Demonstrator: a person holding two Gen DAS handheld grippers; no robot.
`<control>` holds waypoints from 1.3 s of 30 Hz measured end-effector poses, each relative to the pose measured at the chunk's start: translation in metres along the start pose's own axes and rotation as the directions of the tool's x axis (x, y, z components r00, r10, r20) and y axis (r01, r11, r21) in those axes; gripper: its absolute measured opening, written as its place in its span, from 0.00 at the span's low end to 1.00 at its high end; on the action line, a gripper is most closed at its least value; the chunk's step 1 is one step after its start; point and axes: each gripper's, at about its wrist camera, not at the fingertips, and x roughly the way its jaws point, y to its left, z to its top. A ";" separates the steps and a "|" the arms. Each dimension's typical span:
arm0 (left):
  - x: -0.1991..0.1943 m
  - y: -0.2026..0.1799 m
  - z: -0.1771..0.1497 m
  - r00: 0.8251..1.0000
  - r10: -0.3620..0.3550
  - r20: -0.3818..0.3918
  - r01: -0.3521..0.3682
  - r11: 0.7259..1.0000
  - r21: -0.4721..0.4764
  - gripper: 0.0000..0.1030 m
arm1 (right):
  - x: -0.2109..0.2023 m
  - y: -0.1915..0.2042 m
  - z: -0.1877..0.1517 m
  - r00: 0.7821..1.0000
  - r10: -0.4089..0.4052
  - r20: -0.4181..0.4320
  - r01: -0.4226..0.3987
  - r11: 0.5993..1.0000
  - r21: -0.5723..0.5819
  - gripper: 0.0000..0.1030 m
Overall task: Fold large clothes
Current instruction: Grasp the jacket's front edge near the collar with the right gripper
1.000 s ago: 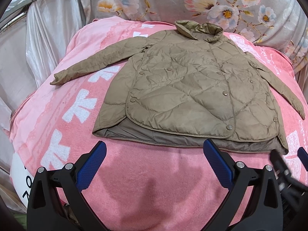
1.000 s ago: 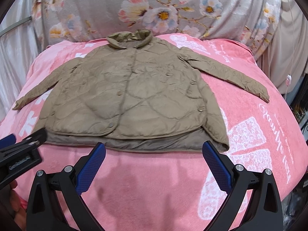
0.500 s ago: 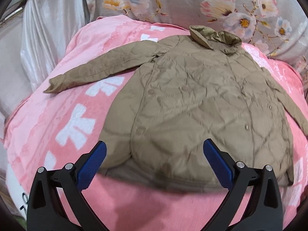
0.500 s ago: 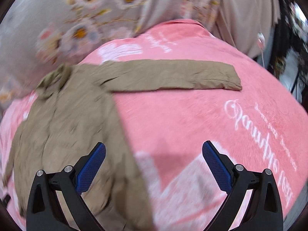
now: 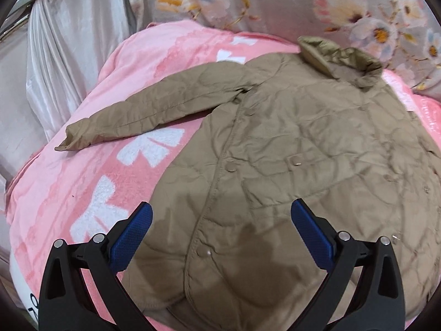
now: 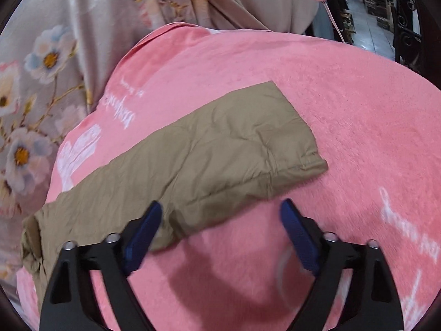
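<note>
You work in home bedroom: pink plush blanket (image 5: 91, 165) over bed, floral curtain (image 5: 275, 2) behind, tiled room beyond.

Left wrist view: looks steeply down and forward, close over the jacket (image 5: 303, 143) body, collar at upper right.
Right wrist view: steeply down, close over one sleeve (image 6: 209, 162).
Shared: jacket, pink blanket (image 6: 358, 104).

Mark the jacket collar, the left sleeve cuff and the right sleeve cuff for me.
jacket collar (image 5: 341, 55), left wrist view, on the turned-up fold at the neck.
left sleeve cuff (image 5: 73, 138), left wrist view, near the sleeve's open end.
right sleeve cuff (image 6: 297, 138), right wrist view, near the sleeve's end.
</note>
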 end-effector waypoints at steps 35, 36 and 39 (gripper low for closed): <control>0.052 0.067 0.018 0.996 0.060 -0.064 -0.069 0.987 -0.146 0.95 | -0.105 0.396 -0.339 0.819 0.362 -0.446 -0.549 0.267 -0.792 0.09; 0.053 0.067 0.018 0.997 0.053 -0.064 -0.062 0.987 -0.147 0.95 | -0.103 0.398 -0.345 0.819 0.355 -0.450 -0.549 0.261 -0.794 0.13; 0.053 0.064 0.020 0.998 0.029 -0.064 -0.038 0.988 -0.151 0.95 | -0.105 0.399 -0.354 0.826 0.339 -0.450 -0.537 0.231 -0.811 0.18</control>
